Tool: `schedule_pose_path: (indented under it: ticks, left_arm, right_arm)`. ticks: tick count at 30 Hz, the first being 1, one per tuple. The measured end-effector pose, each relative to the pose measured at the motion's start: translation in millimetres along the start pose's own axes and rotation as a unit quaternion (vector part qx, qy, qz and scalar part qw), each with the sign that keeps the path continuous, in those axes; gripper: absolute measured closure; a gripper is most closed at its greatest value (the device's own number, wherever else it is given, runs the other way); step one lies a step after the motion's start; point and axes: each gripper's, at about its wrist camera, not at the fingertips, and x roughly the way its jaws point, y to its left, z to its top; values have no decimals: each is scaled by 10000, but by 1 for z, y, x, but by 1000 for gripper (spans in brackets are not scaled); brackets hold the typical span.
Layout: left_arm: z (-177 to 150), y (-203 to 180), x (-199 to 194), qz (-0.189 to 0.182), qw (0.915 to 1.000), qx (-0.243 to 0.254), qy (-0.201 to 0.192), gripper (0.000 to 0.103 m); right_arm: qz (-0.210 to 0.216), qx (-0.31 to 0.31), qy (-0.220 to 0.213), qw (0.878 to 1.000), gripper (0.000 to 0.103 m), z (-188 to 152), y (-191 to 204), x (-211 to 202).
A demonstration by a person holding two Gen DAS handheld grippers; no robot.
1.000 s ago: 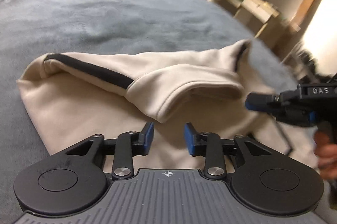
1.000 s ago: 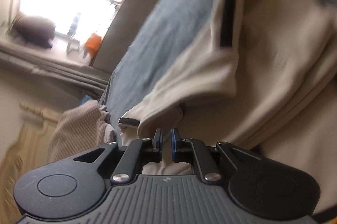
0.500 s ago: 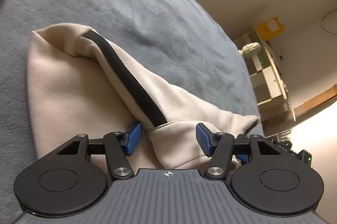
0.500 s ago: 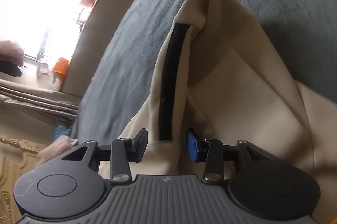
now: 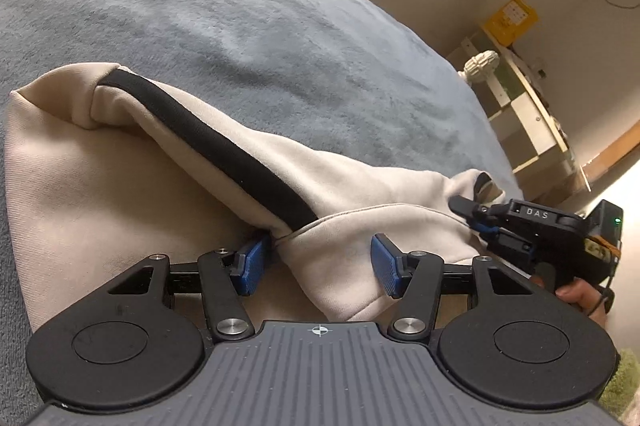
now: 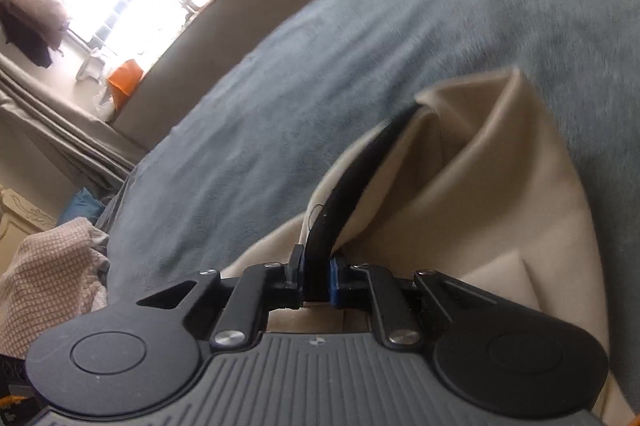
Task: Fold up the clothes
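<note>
Since a second ago right hand-held gripper (image 6: 317, 280) has closed onto the garment's (image 5: 100, 194) black stripe (image 6: 332, 222), left hand-held gripper (image 5: 316, 264) unclenched astride the hem at 6 o'clock, likely for a fold on the bed (image 5: 200, 6).

The right gripper (image 6: 316, 280) is closing on the black stripe (image 6: 352, 182) of the cream top (image 6: 480, 210), which lies on the blue blanket (image 6: 320, 86)

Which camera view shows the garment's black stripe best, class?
The left wrist view: the black stripe runs in full along the beige garment. The right wrist view shows it foreshortened and blurred, disappearing between the closing right gripper.
</note>
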Motion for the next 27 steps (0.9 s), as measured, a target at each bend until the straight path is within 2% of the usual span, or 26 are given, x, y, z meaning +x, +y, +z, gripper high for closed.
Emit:
schedule_pose_path:
  ticks: [3,5,6,10,13,15,17,18,20,22,23,27]
  left_arm:
    - [-2,1,-8,18,9999,111,-8,48]
    - [-5,-1,-18,102,9995,304,-81,48]
    - [-7,-5,-26,198,9981,553,-198,48]
    - [-14,-25,-54,498,9847,1538,-644,48]
    - [-14,-44,-56,414,9754,1959,-927,48]
    - [-14,-55,-46,293,9735,2076,-914,48]
    - [-18,-60,-28,346,9715,2225,-745,48]
    - [-22,-61,-17,484,9698,2309,-625,48]
    - [-30,-55,5,763,9684,2359,-276,48]
    - [-35,-49,9,740,9696,2316,-281,48]
    - [-37,-47,8,707,9697,2321,-294,48]
    - [-39,-48,8,723,9664,2453,-247,48]
  right_arm:
    - [168,333,-74,9993,84,-8,-8,-13]
    - [86,211,-157,9996,81,-15,-5,-27]
    - [50,101,-193,9997,81,-18,-2,-35]
    - [-42,-708,-239,9972,81,-32,27,-63]
    - [-20,-1468,-317,9887,81,-41,56,-73]
    - [6,-2005,-377,9790,81,-48,79,-68]
    - [-41,-2400,-367,9701,81,-56,92,-56]
    - [-95,-2565,-323,9660,81,-62,92,-52]
    - [-336,-2769,41,9603,79,-72,86,-31]
    - [-444,-2897,328,9555,79,-86,72,-11]
    - [-369,-3010,190,9527,79,-91,70,-14]
    - [-472,-2862,181,9568,78,-87,84,-29]
